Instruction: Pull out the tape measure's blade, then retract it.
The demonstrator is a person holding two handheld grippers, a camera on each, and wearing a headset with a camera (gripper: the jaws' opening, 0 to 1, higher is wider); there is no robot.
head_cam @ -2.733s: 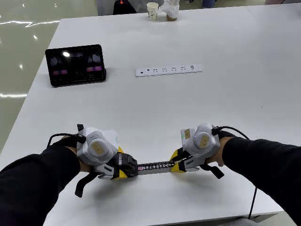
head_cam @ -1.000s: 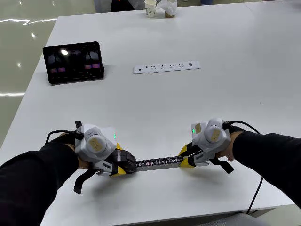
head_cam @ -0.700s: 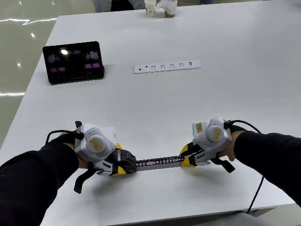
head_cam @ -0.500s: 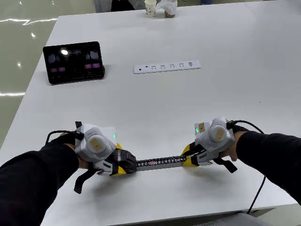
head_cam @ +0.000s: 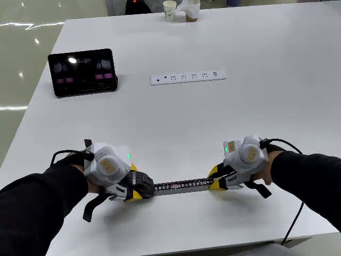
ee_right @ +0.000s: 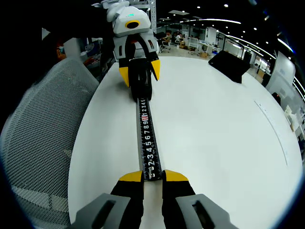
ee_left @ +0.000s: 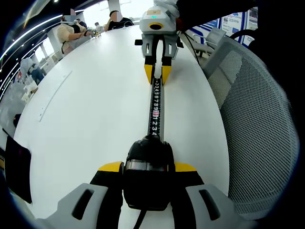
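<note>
My left gripper [ee_left: 147,167] is clamped around the black body of the tape measure [head_cam: 144,185], and my right gripper [ee_right: 152,176] is pinched tight on the tip of the blade [ee_right: 145,133]. The blade lies pulled out flat between the two, numbers up, near the front edge of the white table [head_cam: 213,122]. Further back there's a power strip [head_cam: 187,77], a dark tablet [head_cam: 82,72] off to the left, and a paper cup [head_cam: 170,10] at the far edge.

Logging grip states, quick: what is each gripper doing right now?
Left gripper: shut on the tape measure.
Right gripper: shut on the blade, near its end.
</note>
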